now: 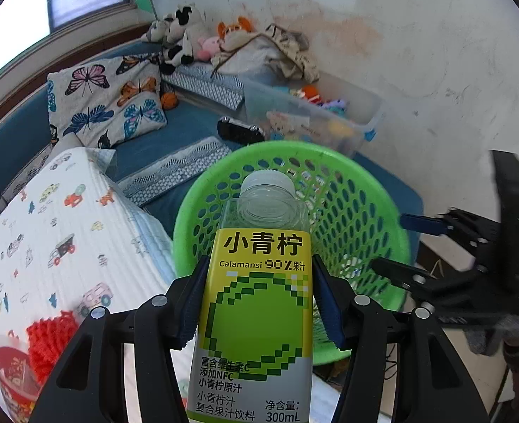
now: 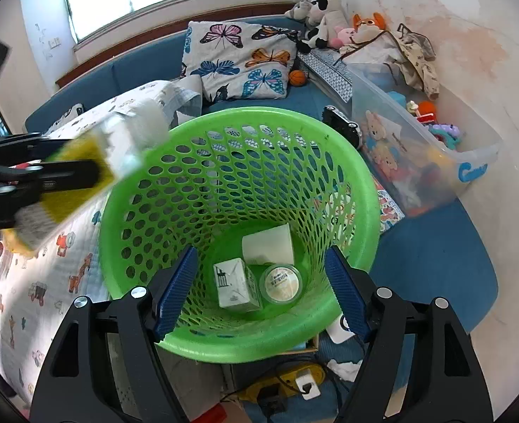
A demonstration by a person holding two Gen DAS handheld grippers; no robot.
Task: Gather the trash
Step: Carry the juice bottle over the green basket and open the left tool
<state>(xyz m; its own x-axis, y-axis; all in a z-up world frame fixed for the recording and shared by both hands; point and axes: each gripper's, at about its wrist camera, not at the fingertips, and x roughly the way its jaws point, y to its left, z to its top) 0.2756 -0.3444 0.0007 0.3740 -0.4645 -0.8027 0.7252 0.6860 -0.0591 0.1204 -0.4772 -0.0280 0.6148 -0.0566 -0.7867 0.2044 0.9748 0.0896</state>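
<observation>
- The left gripper (image 1: 259, 292) is pinching a juice bottle (image 1: 255, 303) at the label, blue pads pressed on both sides. It's being held right by the near rim of the green basket (image 1: 347, 211), cap end pointing toward the basket.
- The bottle is clear plastic with a whitish screw cap and looks empty up at the shoulder (can't see the bottom).
- The label is yellow-green with a pixel-art lime on it. It reads "小青柠", "Calamansi 90%果汁", further down "添加NFC", "小青柠原汁", "复合果汁饮料" and "净含量: 300mL".
- The right gripper (image 2: 261, 289) is over the basket with its jaws spread and nothing between them.
- Down in the basket there's already a small white carton (image 2: 236, 283), a round lidded cup (image 2: 282, 282) (print too small to read) and a white paper cup (image 2: 268, 245) on its side.
- From the right wrist view the bottle is just a yellow blur at the left edge.
- The basket is mesh plastic, sitting beside a bed with a cartoon-print quilt (image 1: 48, 229).
</observation>
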